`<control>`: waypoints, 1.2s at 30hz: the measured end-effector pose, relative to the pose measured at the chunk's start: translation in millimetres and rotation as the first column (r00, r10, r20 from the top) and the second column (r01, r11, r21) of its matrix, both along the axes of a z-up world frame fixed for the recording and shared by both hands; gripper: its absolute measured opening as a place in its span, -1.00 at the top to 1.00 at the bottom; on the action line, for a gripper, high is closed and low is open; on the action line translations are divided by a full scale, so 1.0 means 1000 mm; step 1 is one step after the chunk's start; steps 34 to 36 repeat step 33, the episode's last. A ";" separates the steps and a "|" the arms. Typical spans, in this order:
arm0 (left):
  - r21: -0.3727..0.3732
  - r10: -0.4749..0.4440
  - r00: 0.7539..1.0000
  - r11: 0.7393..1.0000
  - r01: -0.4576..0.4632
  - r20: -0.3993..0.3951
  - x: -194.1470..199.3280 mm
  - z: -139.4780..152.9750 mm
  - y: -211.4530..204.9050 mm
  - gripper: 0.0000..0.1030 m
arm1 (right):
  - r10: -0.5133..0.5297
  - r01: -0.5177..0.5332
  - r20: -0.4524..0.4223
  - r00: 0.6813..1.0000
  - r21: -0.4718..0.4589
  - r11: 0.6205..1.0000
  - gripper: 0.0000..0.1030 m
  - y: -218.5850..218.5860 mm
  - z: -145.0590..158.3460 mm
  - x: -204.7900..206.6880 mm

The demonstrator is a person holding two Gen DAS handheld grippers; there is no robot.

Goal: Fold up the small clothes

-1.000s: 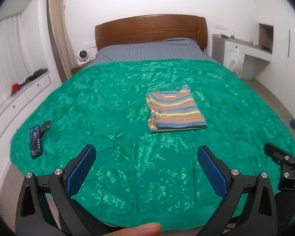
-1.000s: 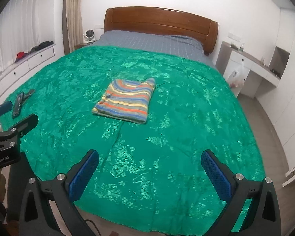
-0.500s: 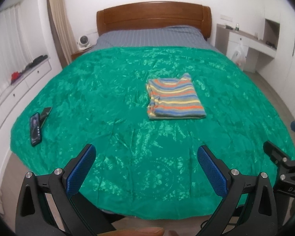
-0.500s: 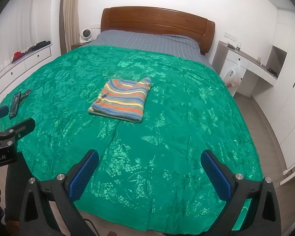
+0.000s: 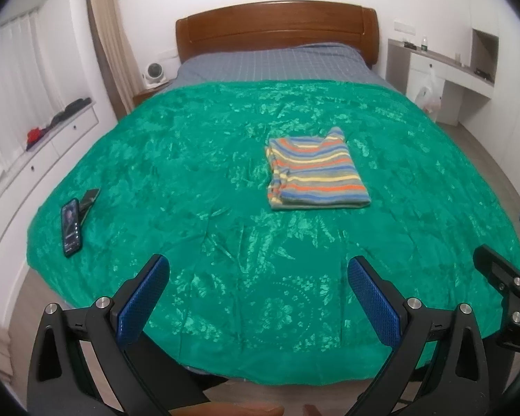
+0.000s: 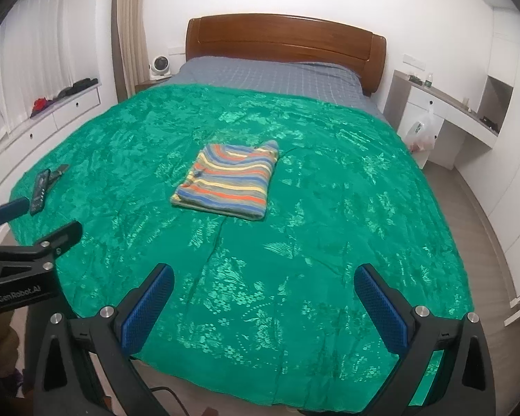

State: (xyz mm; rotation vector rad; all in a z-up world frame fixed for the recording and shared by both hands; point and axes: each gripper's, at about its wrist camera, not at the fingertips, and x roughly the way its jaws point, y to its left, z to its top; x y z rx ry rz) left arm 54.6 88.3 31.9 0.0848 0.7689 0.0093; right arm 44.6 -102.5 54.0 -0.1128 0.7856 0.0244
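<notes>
- My left gripper (image 5: 256, 286) and right gripper (image 6: 263, 294) both hang with jaws spread wide, empty, at the foot of the bed (image 5: 225, 159).
- The striped garment (image 5: 315, 170) lies folded mid-bed, well apart from both.
- I judge folding done; I'd retreat without snagging the green cover.

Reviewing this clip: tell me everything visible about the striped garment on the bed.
The garment is a knit-looking piece with horizontal stripes of blue, grey, orange and yellow. It is folded into a neat, roughly rectangular stack, with layered edges showing on its left side in the left wrist view and one corner poking up at its far end. It lies flat near the middle of the green bedspread, touching nothing else. Both grippers are open and well short of it.
</notes>
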 end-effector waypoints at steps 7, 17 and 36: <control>-0.012 0.008 1.000 1.000 -0.008 0.013 -0.001 0.006 0.002 -0.99 | 0.040 -0.041 0.014 0.999 0.012 0.999 -0.99 0.011 0.009 0.002; -0.023 -0.008 1.000 1.000 0.008 0.012 -0.002 0.004 0.001 -0.99 | 0.023 -0.023 -0.008 1.000 0.013 1.000 -0.99 0.007 0.000 0.003; -0.010 0.005 1.000 1.000 -0.005 0.018 -0.002 0.002 -0.001 -0.99 | 0.019 -0.019 -0.012 1.000 0.020 1.000 -0.99 0.004 -0.002 0.004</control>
